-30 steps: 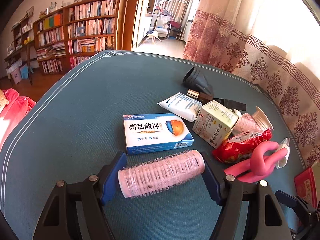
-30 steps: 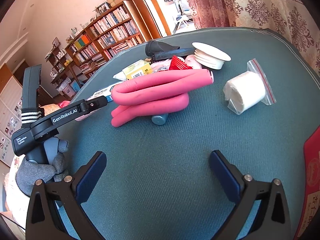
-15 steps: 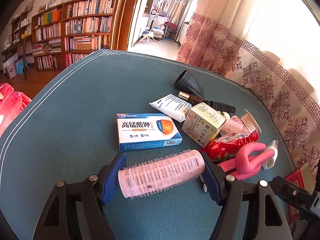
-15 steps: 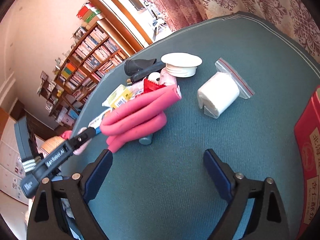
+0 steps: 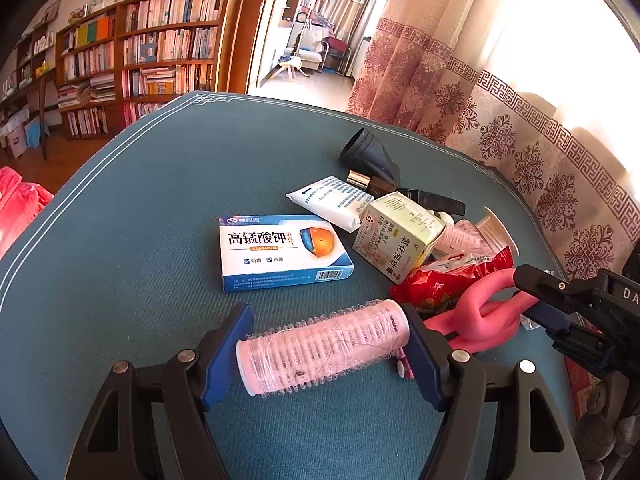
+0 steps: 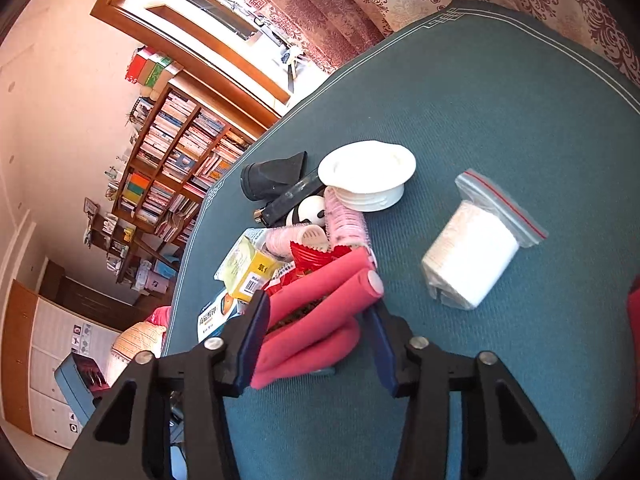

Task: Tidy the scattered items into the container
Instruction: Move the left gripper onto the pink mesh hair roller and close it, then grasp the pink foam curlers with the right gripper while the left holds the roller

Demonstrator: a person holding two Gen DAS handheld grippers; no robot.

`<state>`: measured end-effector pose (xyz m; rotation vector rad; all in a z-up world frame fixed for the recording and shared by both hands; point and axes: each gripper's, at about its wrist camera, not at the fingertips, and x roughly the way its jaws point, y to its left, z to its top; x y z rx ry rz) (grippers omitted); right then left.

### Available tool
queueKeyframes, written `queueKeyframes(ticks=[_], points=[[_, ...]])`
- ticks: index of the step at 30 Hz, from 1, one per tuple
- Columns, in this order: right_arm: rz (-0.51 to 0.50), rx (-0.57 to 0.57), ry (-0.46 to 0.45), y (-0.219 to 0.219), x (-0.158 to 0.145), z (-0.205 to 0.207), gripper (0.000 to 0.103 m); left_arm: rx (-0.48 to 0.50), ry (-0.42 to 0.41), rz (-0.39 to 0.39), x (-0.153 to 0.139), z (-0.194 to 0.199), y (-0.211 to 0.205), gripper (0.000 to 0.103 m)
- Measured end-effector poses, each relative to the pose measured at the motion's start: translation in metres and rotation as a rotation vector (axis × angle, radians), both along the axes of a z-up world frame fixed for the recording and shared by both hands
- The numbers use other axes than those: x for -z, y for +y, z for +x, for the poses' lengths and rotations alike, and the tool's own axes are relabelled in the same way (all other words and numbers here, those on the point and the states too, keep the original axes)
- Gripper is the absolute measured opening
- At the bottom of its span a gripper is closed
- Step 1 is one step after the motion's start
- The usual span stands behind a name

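Observation:
My left gripper (image 5: 326,350) is shut on a pink hair roller (image 5: 324,346), held crosswise just above the teal table (image 5: 140,240). My right gripper (image 6: 318,338) has its blue pads on both sides of the folded pink foam rods (image 6: 320,312), closed around them; they also show in the left wrist view (image 5: 484,316) with the right gripper's fingers (image 5: 548,292) on them. A blue-and-white medicine box (image 5: 280,250) lies ahead of the left gripper. A red container edge (image 6: 634,312) shows at the far right.
A pile lies beyond: a yellow-green box (image 5: 400,236), a white tube (image 5: 332,200), a red snack bag (image 5: 452,276), a black nozzle (image 5: 368,156), a white lid (image 6: 368,172), more pink rollers (image 6: 344,220). A bagged white roll (image 6: 472,260) lies to the right.
My right gripper moved forward over the pink foam rods and closed its jaws around them. My left gripper kept hold of the roller and shifted slightly.

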<state>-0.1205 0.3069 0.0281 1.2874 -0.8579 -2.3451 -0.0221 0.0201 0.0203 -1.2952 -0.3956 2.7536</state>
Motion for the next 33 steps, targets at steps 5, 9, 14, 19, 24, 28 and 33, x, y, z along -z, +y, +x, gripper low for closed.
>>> queueKeyframes(ticks=[5, 9, 14, 19, 24, 28, 33], points=[[0.040, -0.001, 0.051, -0.006, -0.010, 0.007, 0.023, 0.004, -0.005, 0.005, 0.001, 0.000, 0.001, 0.075], [0.051, 0.022, 0.112, -0.001, -0.026, 0.020, 0.019, 0.008, -0.006, 0.002, 0.002, 0.000, 0.002, 0.075], [0.080, 0.073, 0.196, 0.015, -0.050, 0.048, 0.019, 0.014, -0.010, 0.000, 0.003, 0.000, 0.004, 0.075], [0.074, 0.105, 0.211, 0.032, -0.055, 0.066, 0.019, 0.017, -0.004, -0.007, 0.002, 0.001, 0.006, 0.075], [0.050, 0.060, 0.166, 0.027, -0.043, 0.062, 0.019, -0.010, -0.009, 0.008, 0.003, 0.000, -0.002, 0.075], [0.210, 0.042, 0.194, 0.004, -0.047, 0.065, 0.077, -0.024, -0.002, 0.029, 0.000, 0.001, -0.008, 0.075], [0.193, 0.025, 0.177, -0.006, -0.036, 0.060, 0.099, -0.021, 0.007, 0.041, -0.004, 0.003, -0.008, 0.075]])
